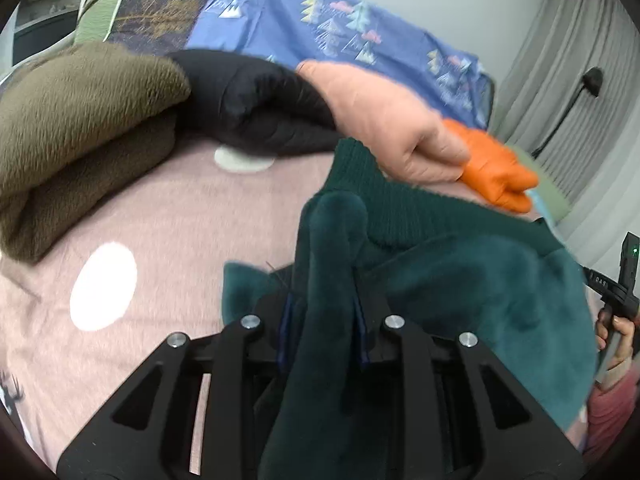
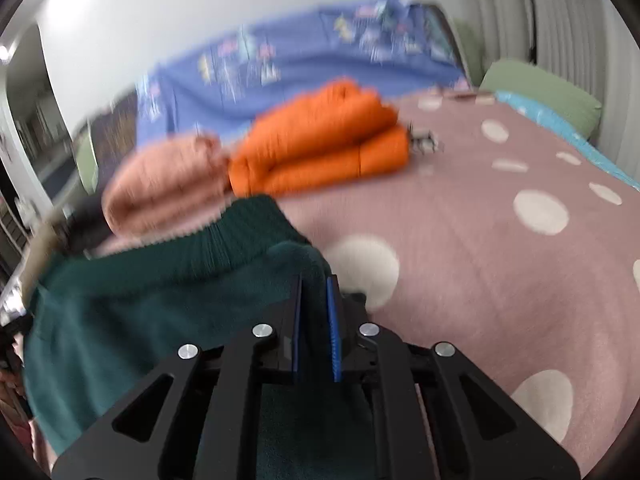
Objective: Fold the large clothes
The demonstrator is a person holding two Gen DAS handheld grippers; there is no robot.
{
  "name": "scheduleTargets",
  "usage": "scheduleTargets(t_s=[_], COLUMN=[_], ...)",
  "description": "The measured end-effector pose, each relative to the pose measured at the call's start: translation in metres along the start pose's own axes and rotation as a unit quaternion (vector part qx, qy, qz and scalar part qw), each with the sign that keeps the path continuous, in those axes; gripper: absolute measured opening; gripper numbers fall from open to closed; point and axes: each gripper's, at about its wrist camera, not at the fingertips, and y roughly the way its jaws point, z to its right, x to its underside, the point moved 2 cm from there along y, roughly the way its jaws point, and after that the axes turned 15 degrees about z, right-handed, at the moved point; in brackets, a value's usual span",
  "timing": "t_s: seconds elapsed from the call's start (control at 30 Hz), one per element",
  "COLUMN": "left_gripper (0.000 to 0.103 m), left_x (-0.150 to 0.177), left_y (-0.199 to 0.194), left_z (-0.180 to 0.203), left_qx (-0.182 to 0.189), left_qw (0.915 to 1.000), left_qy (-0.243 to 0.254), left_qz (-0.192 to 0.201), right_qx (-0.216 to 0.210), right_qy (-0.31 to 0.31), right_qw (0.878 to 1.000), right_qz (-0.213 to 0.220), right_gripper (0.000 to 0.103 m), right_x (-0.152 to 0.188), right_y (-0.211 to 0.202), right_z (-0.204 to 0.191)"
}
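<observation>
The green garment (image 1: 460, 280) is clamped by both the left gripper (image 1: 326, 312) and right gripper (image 2: 316, 320) (ribbed hem far), stretched left-right between them.

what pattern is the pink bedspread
Pink bedspread with large white polka dots, clearest in the right wrist view.

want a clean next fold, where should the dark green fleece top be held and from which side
Hold the green fleece top by its plush corners just below the ribbed band, from the near edge. The left gripper and right gripper each pinch bunched fabric there. The band marks a straight edge, so spaced grips keep it taut; the folded jackets block the far side.
</observation>
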Motion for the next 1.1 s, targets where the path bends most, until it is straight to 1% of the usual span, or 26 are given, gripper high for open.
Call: scheduleTargets(t_s=[0.07, 0.1, 0.13, 0.2, 0.23, 0.27, 0.3, 0.37, 0.4, 0.43, 0.47, 0.5, 0.53, 0.6, 0.63, 0.67, 0.7, 0.73, 0.77, 0.8, 0.83, 0.87, 0.9, 1.0, 1.1], left_gripper=[0.032, 0.036, 0.039, 0.041, 0.038, 0.037, 0.036, 0.036, 0.036, 0.036, 0.036, 0.039, 0.045, 0.049, 0.049, 0.049, 0.051, 0.056, 0.057, 0.058, 0.058, 0.058, 0.058, 0.059, 0.059], left_x=[-0.001, -0.003, -0.005, -0.012, -0.018, -0.023, -0.029, -0.044, -0.051, -0.057, -0.062, -0.063, -0.063, -0.059, -0.054, -0.049, -0.043, -0.033, -0.022, -0.009, -0.004, -0.005, -0.007, -0.003, -0.003], left_y=[0.001, 0.002, -0.003, -0.013, -0.024, -0.035, -0.046, -0.063, -0.068, -0.068, -0.063, -0.058, -0.047, -0.027, -0.014, -0.005, 0.007, 0.022, 0.034, 0.050, 0.057, 0.058, 0.056, 0.056, 0.063], left_z=[0.001, 0.003, 0.002, 0.003, 0.005, 0.007, 0.011, 0.030, 0.041, 0.058, 0.077, 0.088, 0.108, 0.131, 0.139, 0.141, 0.144, 0.137, 0.128, 0.114, 0.105, 0.100, 0.101, 0.105, 0.106], left_qx=[-0.012, -0.020, -0.030, -0.052, -0.064, -0.067, -0.065, -0.042, -0.029, -0.005, 0.018, 0.026, 0.033, 0.037, 0.037, 0.037, 0.032, 0.007, -0.018, -0.025, -0.016, -0.011, -0.011, -0.023, -0.024], left_qw=[0.9999, 0.9998, 0.9995, 0.9985, 0.9978, 0.9974, 0.9971, 0.9963, 0.9958, 0.9958, 0.9958, 0.9956, 0.9952, 0.9944, 0.9944, 0.9946, 0.9947, 0.9938, 0.9913, 0.9899, 0.9928, 0.9950, 0.9952, 0.9928, 0.9923], left_qy=[0.001, 0.004, 0.008, 0.013, 0.013, 0.013, 0.012, 0.013, 0.014, 0.017, 0.024, 0.032, 0.055, 0.082, 0.089, 0.091, 0.094, 0.110, 0.130, 0.139, 0.117, 0.097, 0.096, 0.117, 0.119], left_qz=[-0.007, -0.008, -0.007, 0.000, 0.010, 0.022, 0.038, 0.074, 0.085, 0.089, 0.086, 0.084, 0.074, 0.056, 0.043, 0.034, 0.026, 0.014, 0.007, -0.006, -0.020, -0.021, -0.016, -0.014, -0.026], right_qx=[0.040, 0.058, 0.061, 0.050, 0.041, 0.035, 0.031, 0.013, -0.003, -0.026, -0.053, -0.068, -0.084, -0.116, -0.117, -0.107, -0.080, -0.054, -0.044, -0.060, -0.076, -0.086, -0.086, -0.069, -0.074], right_qy=[-0.032, -0.050, -0.053, -0.031, -0.015, -0.005, -0.001, 0.002, 0.003, 0.004, 0.002, -0.001, -0.006, -0.030, -0.044, -0.055, -0.072, -0.084, -0.090, -0.081, -0.057, -0.037, -0.037, -0.067, -0.059], right_qw=[0.998, 0.997, 0.996, 0.997, 0.998, 0.998, 0.997, 0.996, 0.996, 0.995, 0.995, 0.994, 0.993, 0.990, 0.990, 0.991, 0.993, 0.994, 0.995, 0.995, 0.995, 0.996, 0.995, 0.995, 0.995], right_qz=[0.020, 0.026, 0.030, 0.042, 0.048, 0.056, 0.064, 0.084, 0.092, 0.094, 0.089, 0.085, 0.079, 0.071, 0.067, 0.063, 0.054, 0.040, 0.018, -0.005, -0.012, -0.013, -0.012, -0.003, -0.007], right_gripper=[0.028, 0.034, 0.036, 0.037, 0.037, 0.037, 0.037, 0.037, 0.037, 0.038, 0.040, 0.045, 0.050, 0.050, 0.050, 0.050, 0.050, 0.051, 0.051, 0.052, 0.052, 0.052, 0.052, 0.052, 0.053], right_x=[0.010, 0.009, 0.008, 0.001, -0.003, -0.007, -0.012, -0.024, -0.031, -0.038, -0.045, -0.046, -0.048, -0.049, -0.046, -0.041, -0.034, -0.025, -0.009, 0.007, 0.010, 0.007, 0.005, 0.008, 0.007], right_y=[-0.003, -0.009, -0.012, -0.025, -0.034, -0.042, -0.049, -0.063, -0.067, -0.069, -0.068, -0.068, -0.068, -0.060, -0.053, -0.045, -0.028, -0.010, 0.013, 0.037, 0.044, 0.044, 0.042, 0.041, 0.046], right_z=[-0.006, -0.010, -0.012, -0.005, -0.001, 0.000, -0.002, -0.014, -0.024, -0.038, -0.057, -0.072, -0.087, -0.117, -0.126, -0.130, -0.129, -0.124, -0.118, -0.109, -0.101, -0.095, -0.095, -0.103, -0.100])
